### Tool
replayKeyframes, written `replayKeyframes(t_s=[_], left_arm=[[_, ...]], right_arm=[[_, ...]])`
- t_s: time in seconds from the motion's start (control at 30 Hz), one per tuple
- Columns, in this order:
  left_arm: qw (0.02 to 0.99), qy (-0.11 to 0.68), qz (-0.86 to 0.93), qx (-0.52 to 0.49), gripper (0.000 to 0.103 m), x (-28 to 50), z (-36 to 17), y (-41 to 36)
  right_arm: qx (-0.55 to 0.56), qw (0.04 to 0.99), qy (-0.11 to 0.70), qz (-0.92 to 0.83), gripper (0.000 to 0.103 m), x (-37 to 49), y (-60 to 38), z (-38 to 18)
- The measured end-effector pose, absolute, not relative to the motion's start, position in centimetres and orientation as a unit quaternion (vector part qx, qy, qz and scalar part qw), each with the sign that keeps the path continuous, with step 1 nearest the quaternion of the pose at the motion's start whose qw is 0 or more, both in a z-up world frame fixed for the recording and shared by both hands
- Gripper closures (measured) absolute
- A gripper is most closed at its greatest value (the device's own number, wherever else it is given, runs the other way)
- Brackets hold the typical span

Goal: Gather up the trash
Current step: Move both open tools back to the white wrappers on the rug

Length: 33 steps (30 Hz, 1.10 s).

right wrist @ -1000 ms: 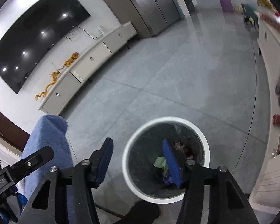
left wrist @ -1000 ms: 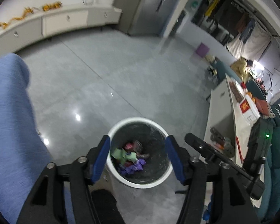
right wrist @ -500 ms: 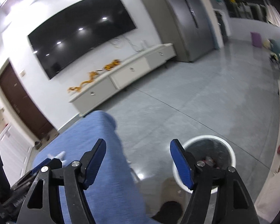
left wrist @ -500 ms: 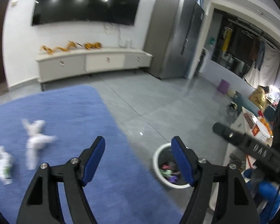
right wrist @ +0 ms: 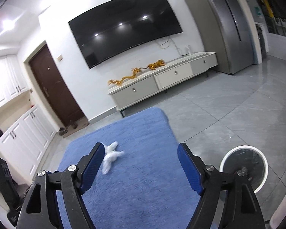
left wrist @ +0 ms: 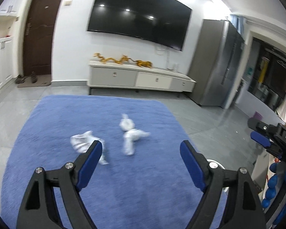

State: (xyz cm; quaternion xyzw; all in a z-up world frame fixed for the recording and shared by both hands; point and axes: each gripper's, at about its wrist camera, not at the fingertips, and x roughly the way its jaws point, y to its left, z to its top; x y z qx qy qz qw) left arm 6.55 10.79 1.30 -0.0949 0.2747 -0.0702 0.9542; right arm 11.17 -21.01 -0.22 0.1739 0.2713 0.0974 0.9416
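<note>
My left gripper (left wrist: 141, 150) and right gripper (right wrist: 140, 153) are both opening, with nothing between the jaws. Below lies a blue rug (left wrist: 66, 118) on grey tile. Blurred white wads (left wrist: 130, 133) sit mid-frame; the bin (right wrist: 244, 168) is lower right, part hidden. Beyond them are a cabinet (left wrist: 139, 78) and a TV (left wrist: 141, 19).

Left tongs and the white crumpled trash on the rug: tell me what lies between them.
Only bare blue rug, in the left wrist view; the opening left tongs hold nothing, short of the white trash.

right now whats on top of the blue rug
Two pieces of white crumpled trash lie on the blue rug: a knotted wad and a flatter wrapper, its near end covered by the left gripper's finger. Both are blurred.
</note>
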Motion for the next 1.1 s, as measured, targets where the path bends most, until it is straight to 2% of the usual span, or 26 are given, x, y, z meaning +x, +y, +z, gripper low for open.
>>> replayKeyframes(t_s=[0.37,1.1], left_arm=[[0.958,0.266,-0.036,-0.104,0.020,4.0,-0.5,15.6],[0.945,0.289,-0.016,-0.154,0.016,7.1,-2.8,20.6]], right_arm=[[0.134,0.941,0.282,0.128,0.022,11.0,-15.0,-0.4],[0.127,0.924,0.318,0.170,0.018,14.5,-9.6,-3.4]])
